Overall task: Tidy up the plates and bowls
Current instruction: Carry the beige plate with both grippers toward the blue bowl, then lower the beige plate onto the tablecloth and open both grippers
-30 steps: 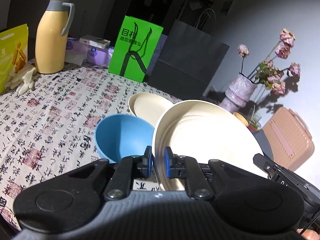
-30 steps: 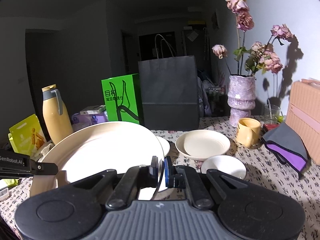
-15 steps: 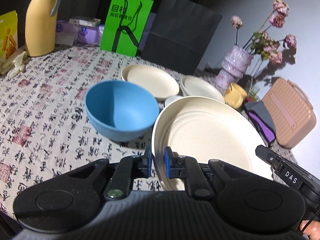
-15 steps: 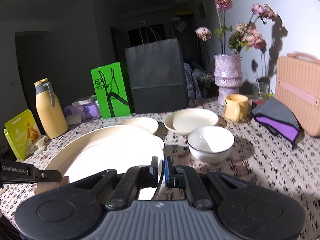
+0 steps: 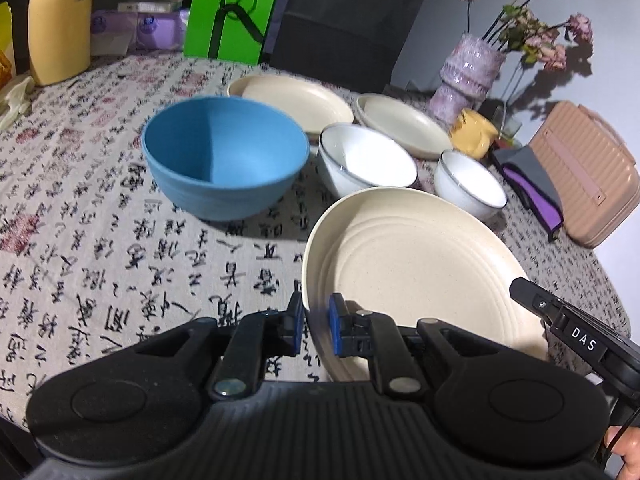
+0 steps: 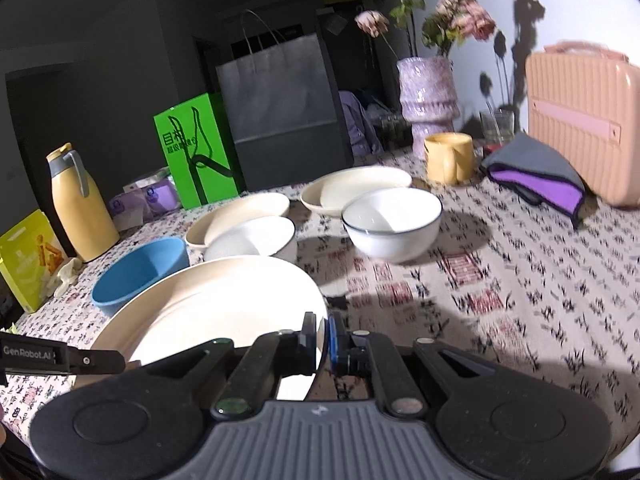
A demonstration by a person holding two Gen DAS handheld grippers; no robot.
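Note:
Both grippers hold one large cream plate by opposite rims, low over the patterned tablecloth. My left gripper is shut on its left rim. My right gripper is shut on its right rim; the plate also shows in the right wrist view. A blue bowl stands beyond the plate to the left. Two white bowls and two smaller cream plates lie further back.
At the back stand a yellow thermos, a green bag, a dark paper bag, a purple vase with dried flowers and a yellow mug. A pink case and a grey-purple cloth lie at the right.
Both grippers have tipped forward and lowered the large cream plate toward the table. More of the table shows now, including both white bowls.

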